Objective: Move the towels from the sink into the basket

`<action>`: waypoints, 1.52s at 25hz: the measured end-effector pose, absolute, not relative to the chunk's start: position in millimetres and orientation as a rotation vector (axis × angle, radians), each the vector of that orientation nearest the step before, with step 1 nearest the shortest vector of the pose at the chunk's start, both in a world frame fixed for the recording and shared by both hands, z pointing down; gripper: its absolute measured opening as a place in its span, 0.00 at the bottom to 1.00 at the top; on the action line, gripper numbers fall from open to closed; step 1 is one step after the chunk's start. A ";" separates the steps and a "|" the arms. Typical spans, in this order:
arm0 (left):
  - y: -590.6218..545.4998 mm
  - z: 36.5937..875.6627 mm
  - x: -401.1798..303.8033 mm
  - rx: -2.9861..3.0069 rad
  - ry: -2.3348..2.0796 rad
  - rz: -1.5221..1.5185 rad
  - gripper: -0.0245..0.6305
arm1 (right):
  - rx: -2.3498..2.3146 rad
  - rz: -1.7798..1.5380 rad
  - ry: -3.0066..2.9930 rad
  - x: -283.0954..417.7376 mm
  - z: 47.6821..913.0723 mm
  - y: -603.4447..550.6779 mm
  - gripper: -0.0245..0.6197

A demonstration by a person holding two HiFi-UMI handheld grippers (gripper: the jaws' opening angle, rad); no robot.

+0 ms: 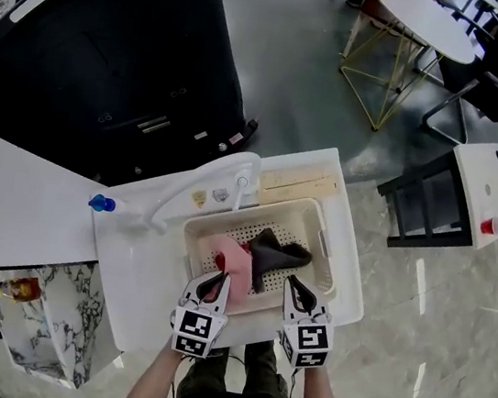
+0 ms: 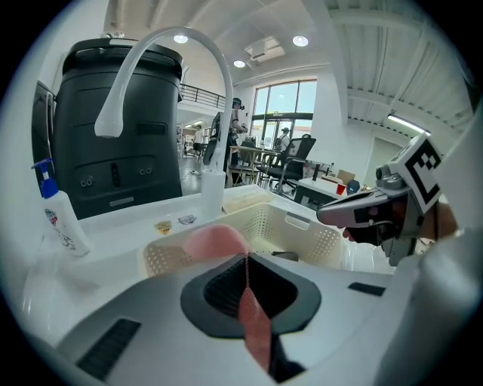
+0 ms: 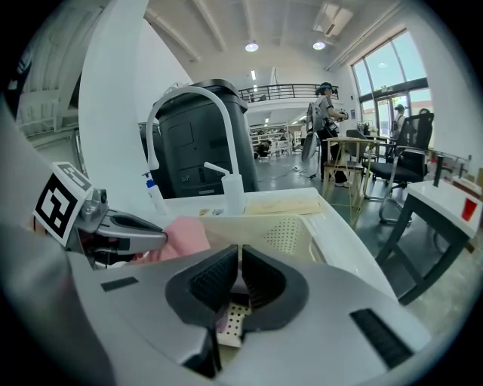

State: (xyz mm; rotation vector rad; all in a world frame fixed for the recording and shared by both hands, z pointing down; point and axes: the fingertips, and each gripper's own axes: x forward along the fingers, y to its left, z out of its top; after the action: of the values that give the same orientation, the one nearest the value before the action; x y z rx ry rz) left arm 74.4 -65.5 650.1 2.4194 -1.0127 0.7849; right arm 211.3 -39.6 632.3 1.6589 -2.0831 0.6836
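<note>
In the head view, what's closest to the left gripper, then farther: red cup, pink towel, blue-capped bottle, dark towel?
1. pink towel, held by left gripper
2. dark towel, in basket
3. blue-capped bottle, on left
4. red cup, far right

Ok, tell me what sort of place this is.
Probably an open office or demo hall, not a home kitchen: a freestanding sink unit with faucet, office chairs and desks, tall windows.

I get bright, even light, fed by round ceiling lamps and tall windows. The polished floor throws back pale streaks of glare. Both gripper views bulge hard toward black corners. Shadows look soft, and I see no motion smear.
</note>
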 end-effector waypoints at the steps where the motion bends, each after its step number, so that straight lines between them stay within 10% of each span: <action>1: -65.5 651.4 74.1 2.414 -1.010 0.788 0.06 | 1.660 0.684 -2.083 211.4 632.3 -39.5 0.10; 12: -58.1 656.8 79.1 2.378 -0.909 0.762 0.34 | 1.669 0.675 -2.084 208.5 625.9 -41.4 0.10; 38: -58.6 512.7 71.6 2.611 -1.106 0.537 0.15 | 1.793 0.430 -2.217 201.4 508.4 -31.9 0.10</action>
State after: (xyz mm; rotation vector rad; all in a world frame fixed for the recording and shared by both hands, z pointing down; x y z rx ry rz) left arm 71.6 -58.6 512.7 2.6108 -1.1059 0.5367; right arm 201.4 -31.9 508.4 1.7930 -2.2166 0.4303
